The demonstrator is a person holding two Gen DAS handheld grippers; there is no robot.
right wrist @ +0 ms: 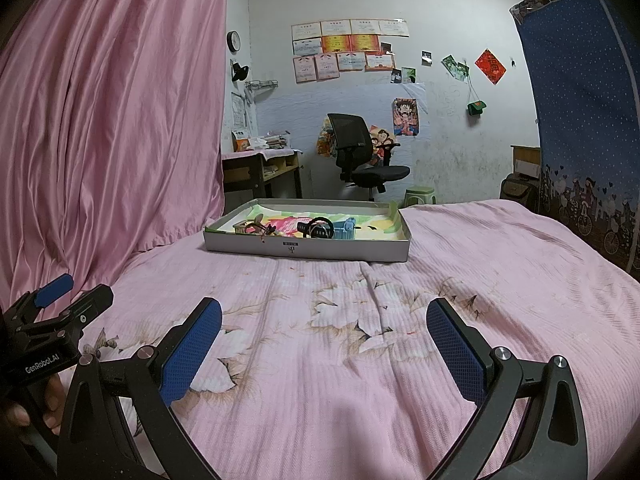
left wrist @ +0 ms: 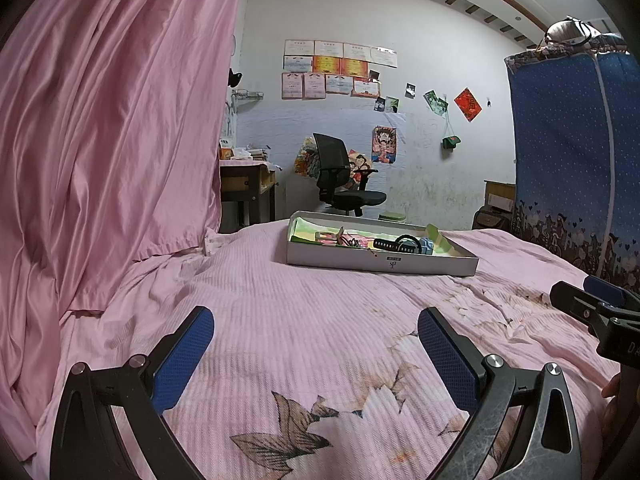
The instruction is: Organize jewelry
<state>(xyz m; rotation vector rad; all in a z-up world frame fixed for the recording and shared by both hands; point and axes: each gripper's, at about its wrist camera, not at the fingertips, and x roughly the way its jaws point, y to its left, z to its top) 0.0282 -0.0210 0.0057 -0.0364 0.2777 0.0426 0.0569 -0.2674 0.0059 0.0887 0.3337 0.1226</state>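
A shallow grey box lid (left wrist: 420, 266) (right wrist: 352, 251) lies on the pink bed, far ahead of both grippers. Inside it lie several jewelry pieces: a black watch (left wrist: 400, 243) (right wrist: 318, 228), a light blue item (left wrist: 427, 246) (right wrist: 345, 230), a small square box (left wrist: 325, 237) (right wrist: 242, 227) and tangled pink and red pieces (left wrist: 352, 241) (right wrist: 269, 231). My left gripper (left wrist: 316, 334) is open and empty, low over the bedspread. My right gripper (right wrist: 324, 326) is open and empty too. Each shows at the edge of the other's view, right gripper (left wrist: 592, 300), left gripper (right wrist: 64, 296).
A pink curtain (left wrist: 112, 140) hangs along the left of the bed. A blue fabric wardrobe (left wrist: 572, 152) stands at the right. Beyond the bed are a black office chair (right wrist: 364, 156), a desk (right wrist: 260, 168) and a green stool (right wrist: 419, 195).
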